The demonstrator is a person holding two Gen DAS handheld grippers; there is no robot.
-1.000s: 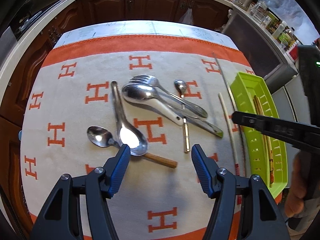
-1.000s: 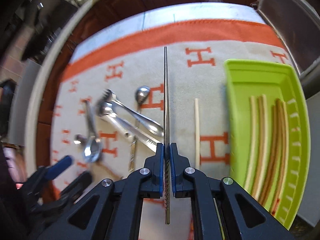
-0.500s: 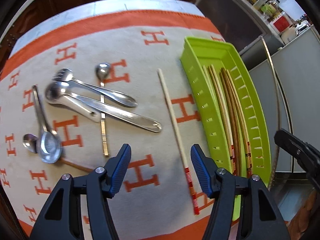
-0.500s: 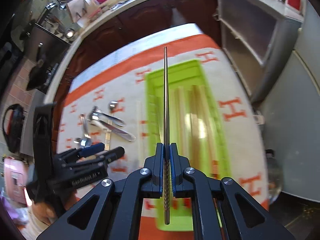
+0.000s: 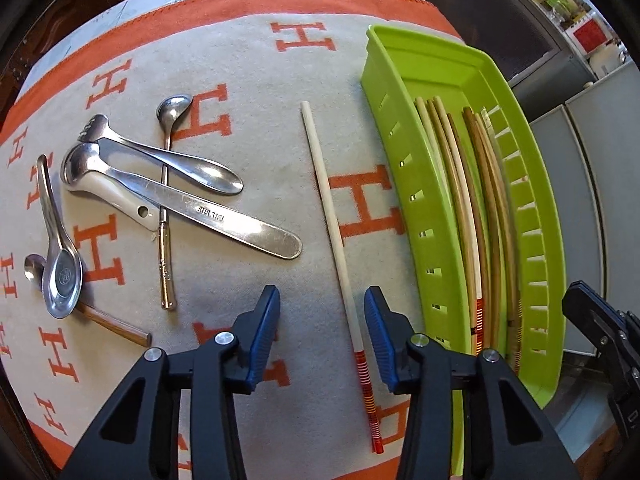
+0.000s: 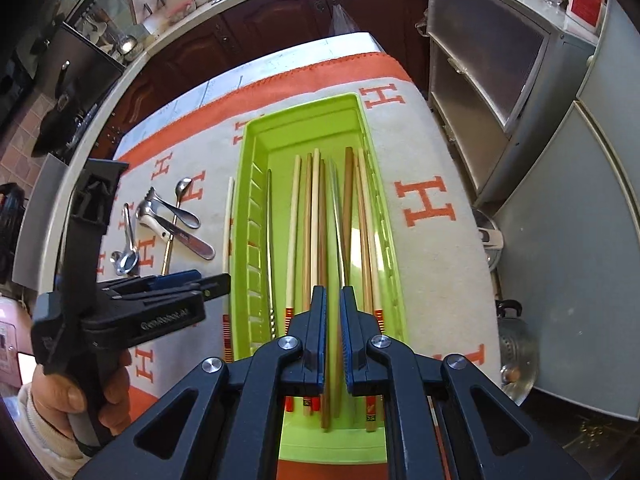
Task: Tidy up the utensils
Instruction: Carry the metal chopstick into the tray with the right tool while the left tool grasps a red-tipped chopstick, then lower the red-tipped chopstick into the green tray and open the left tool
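A green slotted tray (image 5: 536, 240) (image 6: 256, 148) holds several wooden chopsticks (image 5: 460, 200) (image 6: 316, 216) and a thin metal one (image 6: 336, 204). My right gripper (image 6: 333, 300) hangs above the tray's near end, its jaws slightly apart with nothing between them. My left gripper (image 5: 320, 312) is open over the cloth, its jaws either side of a loose cream chopstick (image 5: 332, 216) (image 6: 229, 216) with a red-striped end. A fork, a knife and several spoons (image 5: 160, 188) (image 6: 168, 224) lie in a pile to the left.
An orange and cream cloth (image 5: 248, 80) (image 6: 432, 264) covers the table. Dark wooden cabinets (image 6: 320, 12) stand behind it and grey units (image 6: 520, 92) to the right. A kettle (image 6: 512, 352) sits below the table's right edge.
My right gripper has opened and dropped the metal chopstick into the tray. My left gripper has moved right from the spoons and now straddles the cream chopstick.
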